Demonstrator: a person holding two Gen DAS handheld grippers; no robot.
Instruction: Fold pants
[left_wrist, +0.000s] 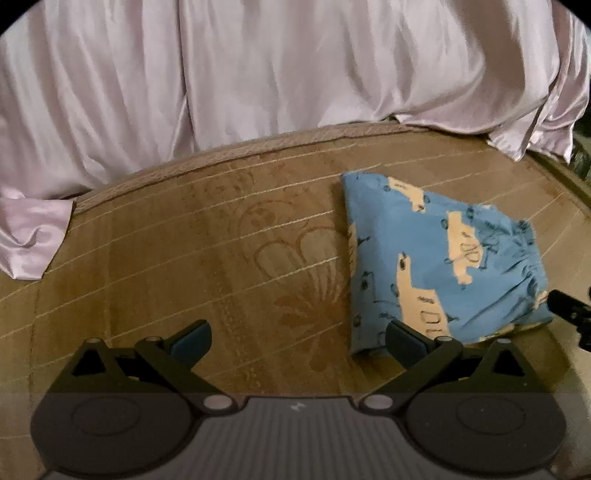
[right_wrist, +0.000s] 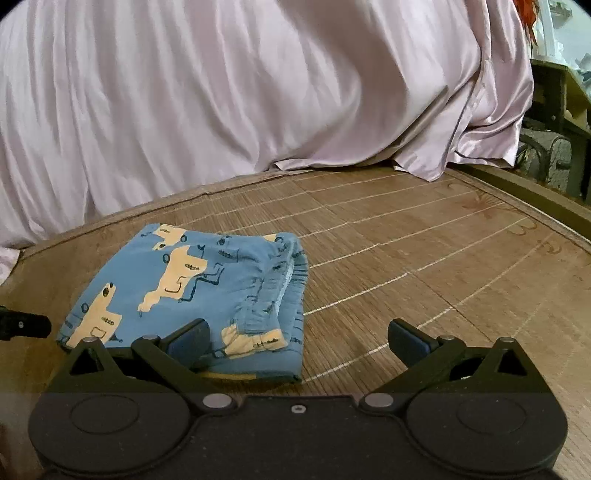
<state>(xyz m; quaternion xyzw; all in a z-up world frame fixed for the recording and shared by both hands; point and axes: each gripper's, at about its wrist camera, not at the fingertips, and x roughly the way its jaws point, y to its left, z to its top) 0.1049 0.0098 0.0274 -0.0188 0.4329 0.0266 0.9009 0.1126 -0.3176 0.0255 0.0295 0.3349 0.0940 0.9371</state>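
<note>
Blue pants (right_wrist: 192, 291) are lying on the mat (right_wrist: 406, 258) as a compact bundle, waistband gathered at one end, so I am judging the fold done. I am holding my left gripper (left_wrist: 297, 341) and right gripper (right_wrist: 299, 339) wide apart, gripping nothing, just beside the cloth, letting it settle undisturbed.

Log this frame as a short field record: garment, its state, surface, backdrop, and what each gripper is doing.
garment: blue pants with cream vehicle print
state: folded into a compact stack, gathered waistband showing along one edge
surface: woven bamboo mat, pants lying flat on it
backdrop: pale pink satin sheet draped behind the mat
left gripper: open, holding nothing, pants just beside its right finger
right gripper: open, holding nothing, pants at its left finger
task stage: fold looks finished
</note>
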